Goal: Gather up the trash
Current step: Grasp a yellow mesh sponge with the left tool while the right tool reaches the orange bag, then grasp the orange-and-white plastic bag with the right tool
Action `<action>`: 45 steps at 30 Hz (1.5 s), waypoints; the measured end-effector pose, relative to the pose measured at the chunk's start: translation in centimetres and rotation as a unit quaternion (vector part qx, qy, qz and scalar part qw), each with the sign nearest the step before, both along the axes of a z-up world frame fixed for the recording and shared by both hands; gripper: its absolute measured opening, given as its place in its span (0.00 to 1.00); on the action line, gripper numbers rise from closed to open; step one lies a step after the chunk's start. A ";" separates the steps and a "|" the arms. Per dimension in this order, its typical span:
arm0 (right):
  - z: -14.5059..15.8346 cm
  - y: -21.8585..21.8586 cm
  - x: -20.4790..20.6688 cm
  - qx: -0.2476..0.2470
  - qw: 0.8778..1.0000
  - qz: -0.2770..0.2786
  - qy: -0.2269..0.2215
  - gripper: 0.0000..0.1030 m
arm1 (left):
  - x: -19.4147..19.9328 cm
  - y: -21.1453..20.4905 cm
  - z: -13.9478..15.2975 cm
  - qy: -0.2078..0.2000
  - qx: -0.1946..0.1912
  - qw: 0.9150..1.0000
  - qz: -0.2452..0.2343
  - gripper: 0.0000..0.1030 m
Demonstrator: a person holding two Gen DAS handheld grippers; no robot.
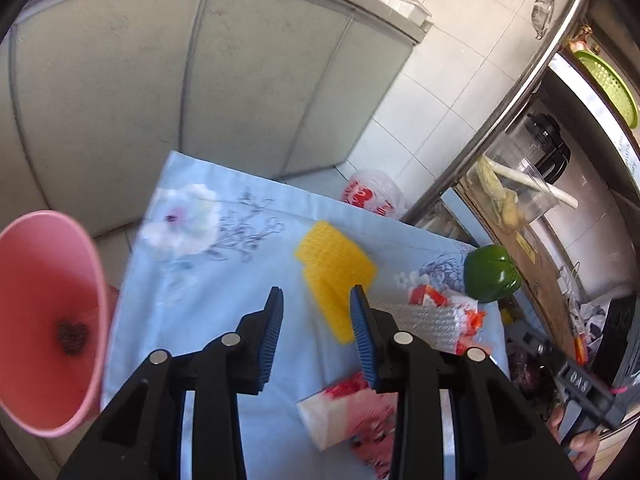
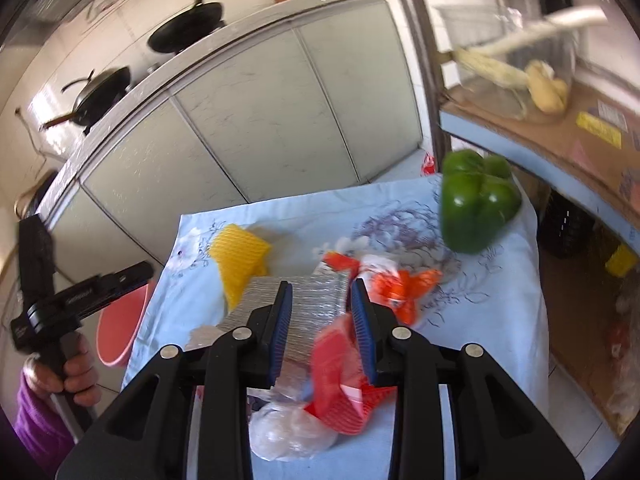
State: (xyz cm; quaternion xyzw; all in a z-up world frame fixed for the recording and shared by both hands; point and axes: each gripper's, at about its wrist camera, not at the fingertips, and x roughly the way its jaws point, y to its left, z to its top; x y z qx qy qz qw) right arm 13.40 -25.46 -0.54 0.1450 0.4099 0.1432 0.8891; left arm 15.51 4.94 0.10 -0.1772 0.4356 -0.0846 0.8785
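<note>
Tilting down over the surface point(image 1: 192, 280), both hand-held grippers hang empty: left point(image 1: 316, 312) with jaws apart near the yellow net point(image 1: 332, 268), right point(image 2: 322, 304) parted above the foil wrap point(image 2: 312, 300); pink bin point(image 1: 44, 320) stands beside.

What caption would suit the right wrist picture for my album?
Open right gripper above yellow foam net, silver bubble wrap, red wrappers and green bell pepper on blue floral cloth.
</note>
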 end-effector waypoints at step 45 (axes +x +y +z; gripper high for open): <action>-6.3 -3.2 4.0 0.070 0.991 -0.074 0.085 0.12 | -1.7 2.1 3.3 -0.087 -0.064 0.994 0.007 0.02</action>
